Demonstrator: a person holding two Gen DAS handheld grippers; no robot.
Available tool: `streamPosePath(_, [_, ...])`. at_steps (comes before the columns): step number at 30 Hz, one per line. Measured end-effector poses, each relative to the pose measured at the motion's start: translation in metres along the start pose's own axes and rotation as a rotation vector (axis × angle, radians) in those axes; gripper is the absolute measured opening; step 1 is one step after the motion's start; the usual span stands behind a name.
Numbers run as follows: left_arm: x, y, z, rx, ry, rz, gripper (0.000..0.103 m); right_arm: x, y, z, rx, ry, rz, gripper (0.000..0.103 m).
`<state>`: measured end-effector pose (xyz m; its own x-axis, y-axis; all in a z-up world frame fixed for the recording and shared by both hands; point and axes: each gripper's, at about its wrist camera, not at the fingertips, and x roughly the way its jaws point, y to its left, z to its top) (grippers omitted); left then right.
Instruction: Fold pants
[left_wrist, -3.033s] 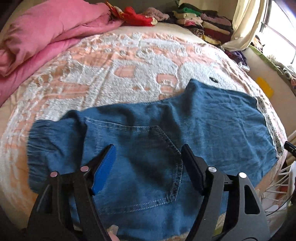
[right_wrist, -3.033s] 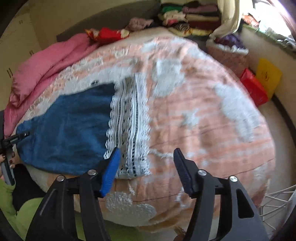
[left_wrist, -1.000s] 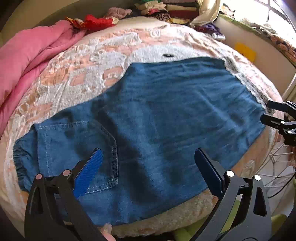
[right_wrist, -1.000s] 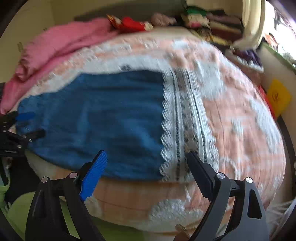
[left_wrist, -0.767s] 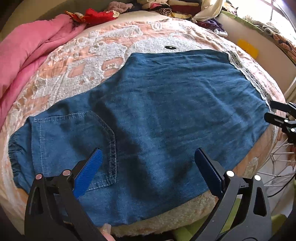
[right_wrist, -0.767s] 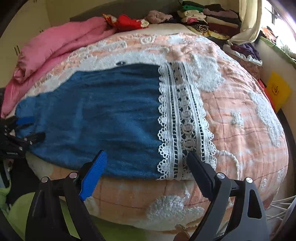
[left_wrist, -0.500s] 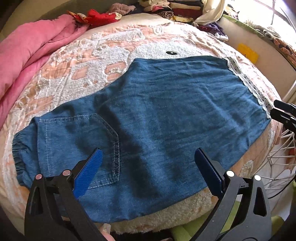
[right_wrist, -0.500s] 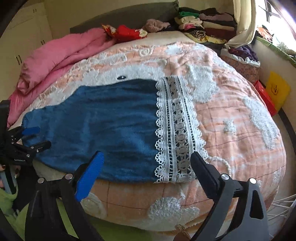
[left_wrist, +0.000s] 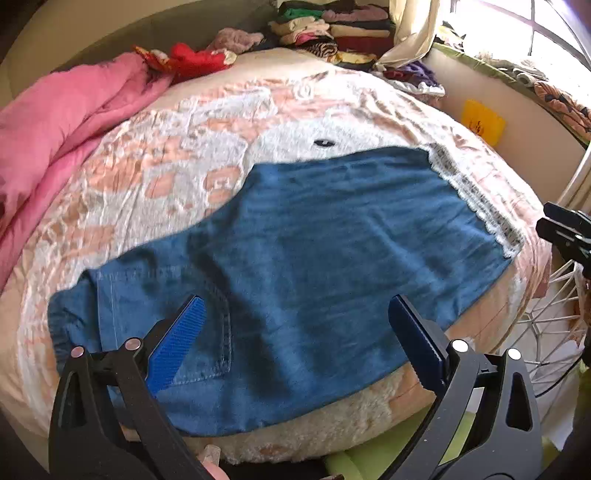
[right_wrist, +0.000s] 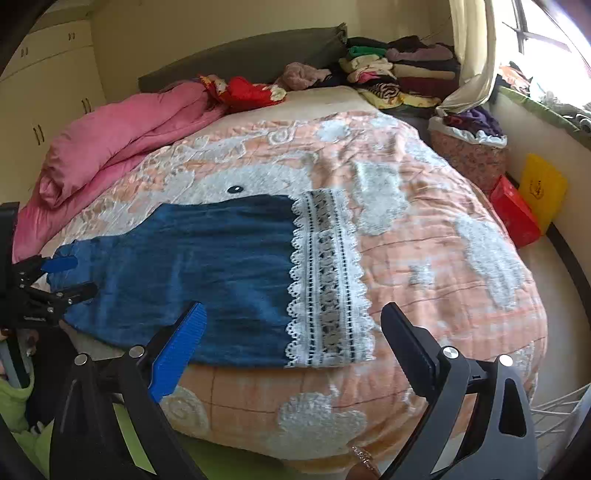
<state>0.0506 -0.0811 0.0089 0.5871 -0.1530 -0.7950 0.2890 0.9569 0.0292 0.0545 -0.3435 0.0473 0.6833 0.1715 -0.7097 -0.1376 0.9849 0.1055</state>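
Pants (left_wrist: 314, 266) lie flat; both tools gape wide, apparently holding nothing.

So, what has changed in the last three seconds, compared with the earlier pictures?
Both hand-held grippers have pulled back from the pants, so each view now takes in more of the bed. The left hand-held gripper opened wider and the right hand-held gripper did too. Neither took hold of anything. The pants stayed flat on the quilt, lace hem to the right, and the pink duvet did not move.
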Motion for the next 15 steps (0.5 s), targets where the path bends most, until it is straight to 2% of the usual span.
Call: streamPosePath(15, [0.001,-0.03,0.069,0.067,-0.09,-0.051,0.093,-0.013,-0.027,-0.006,0.062,-0.041,-0.006,0.095])
